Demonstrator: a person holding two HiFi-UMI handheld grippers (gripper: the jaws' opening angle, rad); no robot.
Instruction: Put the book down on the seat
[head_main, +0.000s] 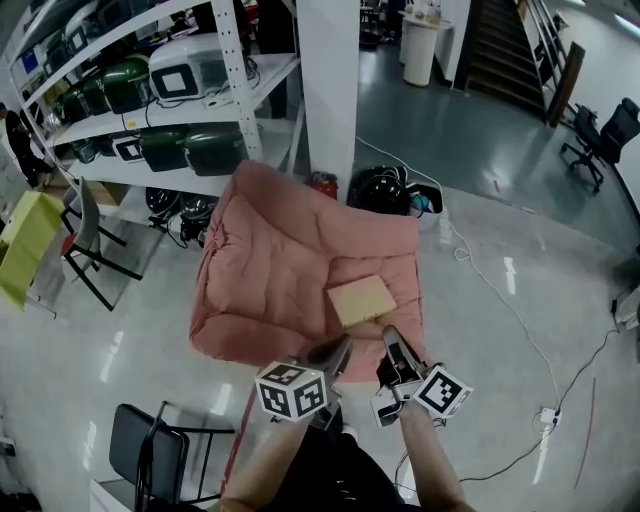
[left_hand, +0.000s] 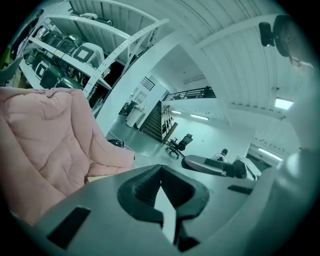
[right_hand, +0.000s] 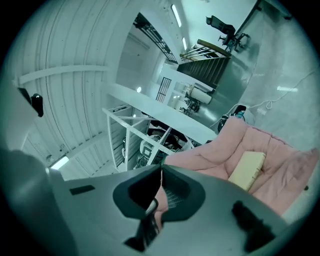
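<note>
Hovering my left gripper (left_hand: 161, 169), jaws pressed together, nothing between them. Pink seat (left_hand: 45, 135) lies left of my tips. Book (head_main: 362, 300) lies flat on seat cushion, just ahead of both pairs of tips. My right gripper (right_hand: 161, 170): jaws pressed together too, empty, book ahead and to right. Book looks light, stiff, smooth-covered, and cushion under it soft. If regripping, pinch near edge across covers.

Book (head_main: 362, 300) on seat (head_main: 262, 262), right side
</note>
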